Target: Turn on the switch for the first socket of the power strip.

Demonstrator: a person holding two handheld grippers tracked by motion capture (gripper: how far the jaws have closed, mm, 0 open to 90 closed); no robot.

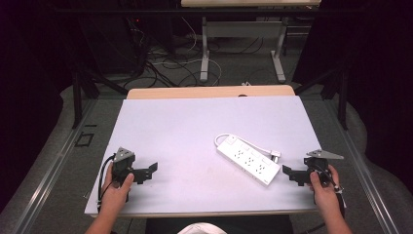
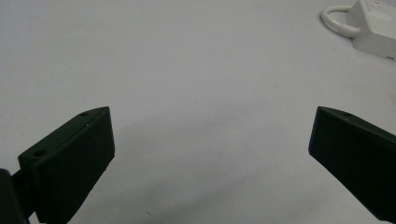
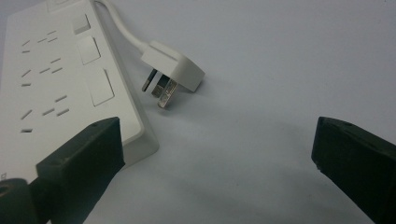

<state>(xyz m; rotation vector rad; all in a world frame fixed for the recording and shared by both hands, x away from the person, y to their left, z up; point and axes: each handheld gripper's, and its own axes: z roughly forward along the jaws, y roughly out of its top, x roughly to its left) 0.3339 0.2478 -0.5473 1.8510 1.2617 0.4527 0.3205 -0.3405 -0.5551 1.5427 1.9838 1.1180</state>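
Open tabletop (image 1: 185,126) is being left ahead of the left gripper (image 1: 152,168); the right gripper (image 1: 286,170) is being crowded by the power strip (image 1: 247,160) and plug (image 3: 173,70).

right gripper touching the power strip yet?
Apart. High view: bare table separates the right gripper from the power strip, and its jaws stand open.
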